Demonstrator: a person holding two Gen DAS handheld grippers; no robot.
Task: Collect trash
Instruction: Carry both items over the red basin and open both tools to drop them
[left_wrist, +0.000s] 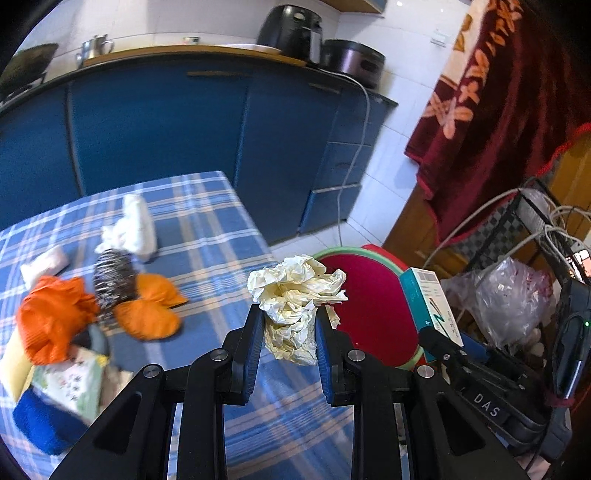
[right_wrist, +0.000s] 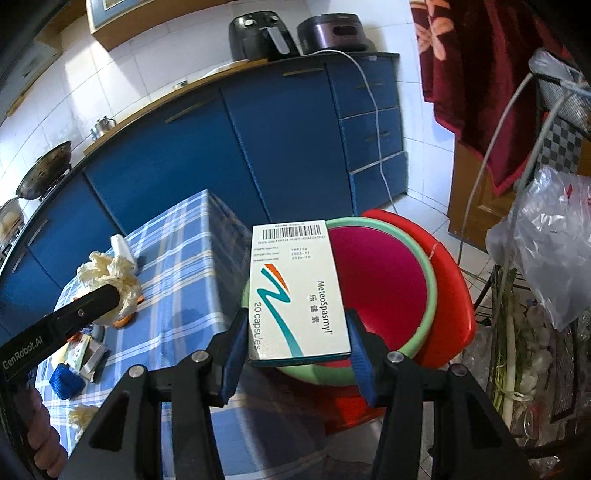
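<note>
My left gripper (left_wrist: 290, 314) is shut on a crumpled cream paper wad (left_wrist: 297, 291), held above the right edge of the blue plaid table (left_wrist: 207, 236). The wad also shows in the right wrist view (right_wrist: 110, 277). My right gripper (right_wrist: 295, 325) is shut on a white and teal medicine box (right_wrist: 295, 291), held over the red basin with a green rim (right_wrist: 384, 280) beside the table. The box (left_wrist: 430, 310) and the basin (left_wrist: 369, 295) also show in the left wrist view.
On the table lie orange peels (left_wrist: 147, 310), an orange cloth (left_wrist: 51, 317), a steel scourer (left_wrist: 112, 277), white tissues (left_wrist: 135, 225), a blue sponge (left_wrist: 40, 421) and paper scraps. Blue cabinets (left_wrist: 159, 125) stand behind. A wire rack with plastic bags (right_wrist: 546, 243) and cables is at right.
</note>
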